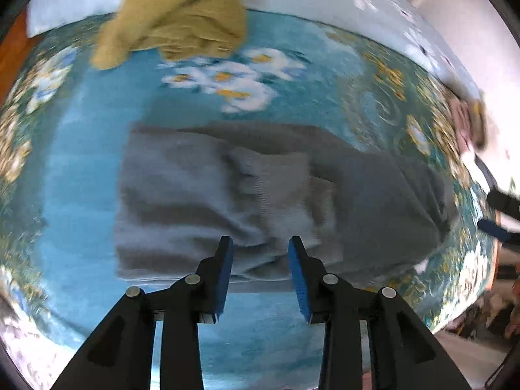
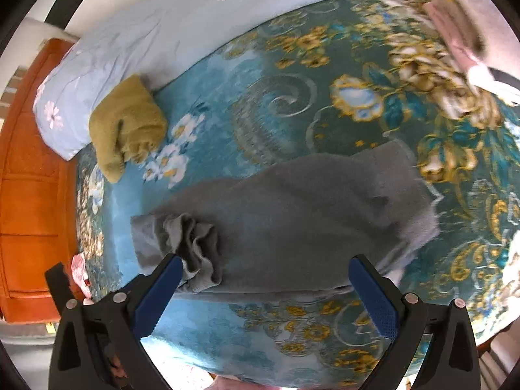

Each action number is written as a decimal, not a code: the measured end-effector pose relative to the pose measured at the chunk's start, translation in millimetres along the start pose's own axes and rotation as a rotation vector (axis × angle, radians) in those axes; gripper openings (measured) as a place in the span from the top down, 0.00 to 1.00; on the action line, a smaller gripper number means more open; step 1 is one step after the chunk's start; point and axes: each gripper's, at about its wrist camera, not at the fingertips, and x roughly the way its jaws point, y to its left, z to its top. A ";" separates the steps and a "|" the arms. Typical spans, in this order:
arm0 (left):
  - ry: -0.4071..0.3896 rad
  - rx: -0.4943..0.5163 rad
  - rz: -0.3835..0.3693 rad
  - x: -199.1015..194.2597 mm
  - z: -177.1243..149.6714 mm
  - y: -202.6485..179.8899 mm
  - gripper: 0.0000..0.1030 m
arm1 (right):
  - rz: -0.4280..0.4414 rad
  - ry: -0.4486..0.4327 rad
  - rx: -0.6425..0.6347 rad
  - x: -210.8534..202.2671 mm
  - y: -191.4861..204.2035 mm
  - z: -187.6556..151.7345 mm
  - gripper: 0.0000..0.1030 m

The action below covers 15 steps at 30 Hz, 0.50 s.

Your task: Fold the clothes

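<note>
A grey garment lies partly folded on the teal floral bedspread, with a bunched cuff at its left end. My left gripper hovers over the garment's near edge. Its blue pads stand a little apart, with nothing pinched between them. My right gripper is wide open above the near hem of the grey garment, its fingertips level with that edge. The right gripper also shows at the far right of the left wrist view, beside the garment's right end.
A yellow-green garment sits crumpled at the back beside a pale blue flowered pillow. Folded pink and white clothes lie at the far right. An orange wooden headboard borders the bed on the left. The bed's edge runs close below the grippers.
</note>
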 end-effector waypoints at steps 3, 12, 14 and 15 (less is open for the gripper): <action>-0.010 -0.120 0.039 -12.0 -0.6 40.3 0.65 | 0.035 0.054 -0.055 25.2 21.7 -4.5 0.00; 0.014 -0.340 0.077 -38.0 -18.9 138.4 0.64 | 0.114 0.147 -0.206 97.7 89.7 -25.0 0.00; 0.022 -0.342 0.077 -38.6 -20.5 148.2 0.64 | 0.119 0.140 -0.230 107.1 103.9 -24.5 0.00; 0.029 -0.341 0.077 -38.0 -20.5 152.3 0.64 | 0.111 0.139 -0.232 111.1 107.4 -22.4 0.00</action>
